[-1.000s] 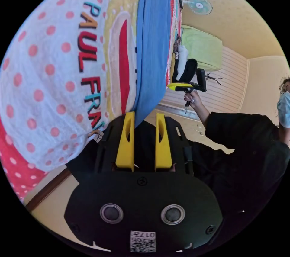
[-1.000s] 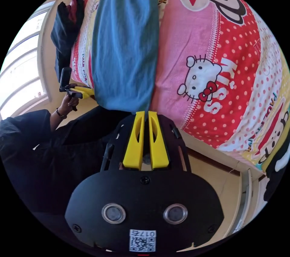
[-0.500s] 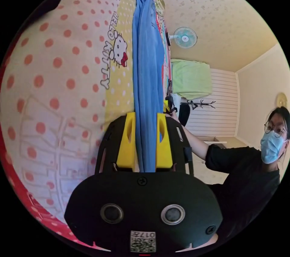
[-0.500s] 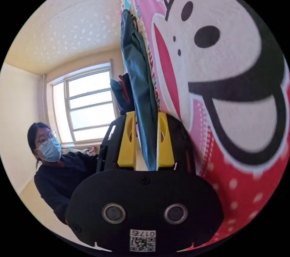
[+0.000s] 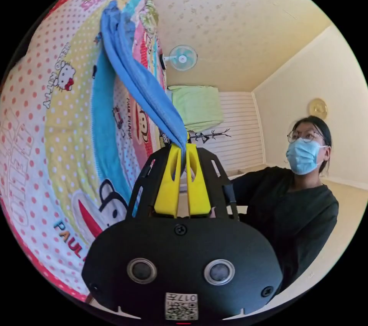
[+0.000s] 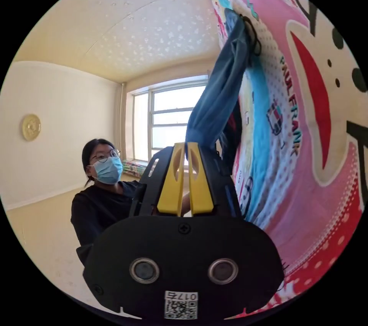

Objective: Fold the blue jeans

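With the left gripper (image 5: 183,153) and right gripper (image 6: 184,149) each clamped on an edge of the blue jeans (image 5: 145,84) rising beyond their tips off the bedsheet (image 5: 57,119), uneven pulling could slip the thin hold.

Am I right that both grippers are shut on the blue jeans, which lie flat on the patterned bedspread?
Not quite. The left gripper and right gripper are each shut on the blue jeans, but the held end is lifted off the patterned bedspread, not lying flat. The left gripper view shows it.
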`<state>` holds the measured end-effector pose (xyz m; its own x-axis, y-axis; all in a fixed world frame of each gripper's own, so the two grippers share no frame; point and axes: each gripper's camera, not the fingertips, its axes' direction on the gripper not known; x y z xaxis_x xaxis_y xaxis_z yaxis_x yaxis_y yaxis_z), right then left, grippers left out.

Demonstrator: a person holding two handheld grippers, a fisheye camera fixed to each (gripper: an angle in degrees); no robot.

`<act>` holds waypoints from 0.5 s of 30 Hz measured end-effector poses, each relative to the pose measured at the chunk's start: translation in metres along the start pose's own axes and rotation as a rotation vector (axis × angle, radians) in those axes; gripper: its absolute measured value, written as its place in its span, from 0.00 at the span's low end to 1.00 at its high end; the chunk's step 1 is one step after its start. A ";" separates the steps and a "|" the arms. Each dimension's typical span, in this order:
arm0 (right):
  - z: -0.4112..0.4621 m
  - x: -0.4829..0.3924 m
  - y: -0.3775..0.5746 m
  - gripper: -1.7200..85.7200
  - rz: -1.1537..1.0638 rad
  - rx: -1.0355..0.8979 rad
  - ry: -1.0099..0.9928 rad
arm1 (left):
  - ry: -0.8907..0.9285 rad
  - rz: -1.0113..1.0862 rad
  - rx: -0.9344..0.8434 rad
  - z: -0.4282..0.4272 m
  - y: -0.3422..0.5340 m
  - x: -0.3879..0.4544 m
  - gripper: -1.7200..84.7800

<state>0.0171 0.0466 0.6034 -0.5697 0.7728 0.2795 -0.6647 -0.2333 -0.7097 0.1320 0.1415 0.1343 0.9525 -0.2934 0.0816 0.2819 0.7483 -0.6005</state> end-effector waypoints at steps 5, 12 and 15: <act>0.076 -0.158 0.060 0.04 -0.169 -0.108 -0.062 | 0.079 0.226 0.040 0.030 0.051 0.154 0.01; 0.172 -0.411 0.096 0.03 -0.537 -0.194 -0.105 | 0.025 0.553 0.117 0.072 0.059 0.342 0.01; 0.202 -0.475 0.089 0.03 -0.599 -0.214 -0.055 | -0.003 0.574 0.135 0.085 0.042 0.375 0.01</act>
<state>0.1301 -0.4605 0.5381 -0.1572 0.7002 0.6964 -0.7677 0.3569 -0.5322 0.5105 0.1130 0.2071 0.9573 0.1825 -0.2240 -0.2668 0.8558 -0.4432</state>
